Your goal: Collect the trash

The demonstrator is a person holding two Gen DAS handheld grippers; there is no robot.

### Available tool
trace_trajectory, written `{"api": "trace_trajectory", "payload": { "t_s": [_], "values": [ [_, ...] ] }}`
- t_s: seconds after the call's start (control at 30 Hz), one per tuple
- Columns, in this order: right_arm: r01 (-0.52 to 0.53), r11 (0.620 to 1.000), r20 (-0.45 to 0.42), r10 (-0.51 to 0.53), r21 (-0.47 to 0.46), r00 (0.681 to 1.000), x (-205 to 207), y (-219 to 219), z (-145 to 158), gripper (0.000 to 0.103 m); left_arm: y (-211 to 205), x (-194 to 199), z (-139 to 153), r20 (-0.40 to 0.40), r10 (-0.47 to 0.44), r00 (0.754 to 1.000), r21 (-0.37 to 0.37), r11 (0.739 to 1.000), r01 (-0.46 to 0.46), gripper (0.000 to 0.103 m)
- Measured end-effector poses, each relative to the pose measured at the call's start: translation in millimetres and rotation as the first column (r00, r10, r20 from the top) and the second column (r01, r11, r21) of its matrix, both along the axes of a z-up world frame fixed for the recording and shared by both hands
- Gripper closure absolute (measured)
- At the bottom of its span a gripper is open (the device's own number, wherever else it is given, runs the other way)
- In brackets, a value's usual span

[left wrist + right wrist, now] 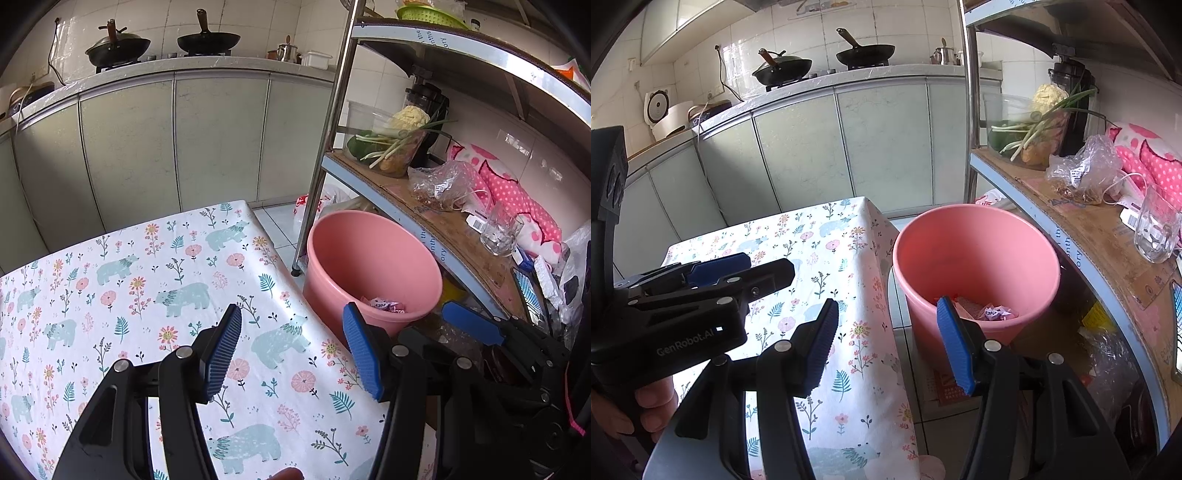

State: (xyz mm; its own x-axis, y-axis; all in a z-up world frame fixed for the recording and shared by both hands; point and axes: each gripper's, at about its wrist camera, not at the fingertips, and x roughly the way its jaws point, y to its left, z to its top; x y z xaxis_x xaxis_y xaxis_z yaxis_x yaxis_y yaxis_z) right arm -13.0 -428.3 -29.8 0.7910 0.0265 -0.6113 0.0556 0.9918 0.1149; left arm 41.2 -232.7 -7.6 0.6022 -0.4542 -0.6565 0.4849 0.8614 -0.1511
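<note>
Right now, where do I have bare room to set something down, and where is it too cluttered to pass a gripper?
The floral tablecloth is bare from the cabinet-side edge to the left gripper. The pink bucket is open-topped, with wrappers at the bottom. The shelf is crowded: vegetable bowl, plastic bag, glass. The right gripper hangs open between table and bucket.

Kitchen clutter around the work area

Two black woks (162,44) sit far ahead on the counter; right of the tool, a metal shelf (436,218) carries vegetables (399,136), a plastic bag (443,184) and a glass (500,230).
</note>
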Motion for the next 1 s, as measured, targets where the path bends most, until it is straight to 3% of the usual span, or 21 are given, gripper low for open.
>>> {"api": "trace_trajectory", "payload": {
  "t_s": [1.0],
  "values": [
    [0.015,1.000,0.005,-0.015,-0.003,1.000,-2.1,0.2,2.1,0.047,-3.5,-3.4,5.2,0.015,-0.015,1.000,-0.023,1.000,0.015,0.046]
  ]
}}
